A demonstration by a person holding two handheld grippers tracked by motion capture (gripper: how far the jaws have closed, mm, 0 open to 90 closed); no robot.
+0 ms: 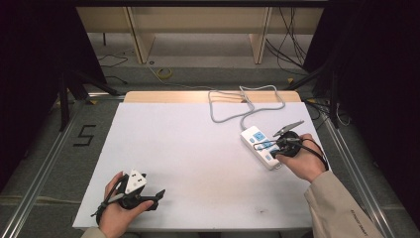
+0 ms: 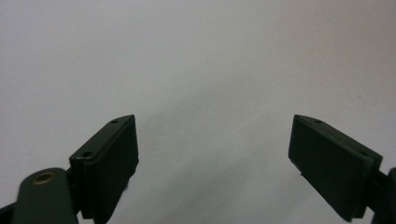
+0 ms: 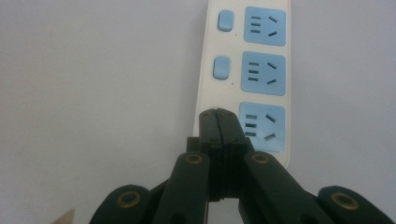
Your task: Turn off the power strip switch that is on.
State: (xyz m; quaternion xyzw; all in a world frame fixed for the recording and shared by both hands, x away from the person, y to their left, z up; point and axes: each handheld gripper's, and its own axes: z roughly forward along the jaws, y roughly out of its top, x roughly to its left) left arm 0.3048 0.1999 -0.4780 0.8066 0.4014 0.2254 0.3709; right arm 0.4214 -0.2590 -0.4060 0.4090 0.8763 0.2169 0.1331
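A white power strip [image 1: 258, 143] with blue sockets lies at the right of the white table [image 1: 198, 148]. Its grey cable [image 1: 233, 106] loops toward the back edge. In the right gripper view the strip [image 3: 243, 56] shows three blue sockets and two blue switches [image 3: 220, 67]. My right gripper [image 3: 217, 114] is shut, jaws pressed together with nothing between them. Its tips sit over the strip's left edge beside the nearest socket; contact is unclear. My left gripper [image 2: 212, 119] is open over bare table near the front left corner [image 1: 158, 194].
The strip's cable runs off the table's back edge [image 1: 213, 96] onto the floor. Metal rails [image 1: 44, 163] flank the table on both sides. A mark "5" [image 1: 85, 135] is on the floor at the left. Dark stands and cables sit at the back right.
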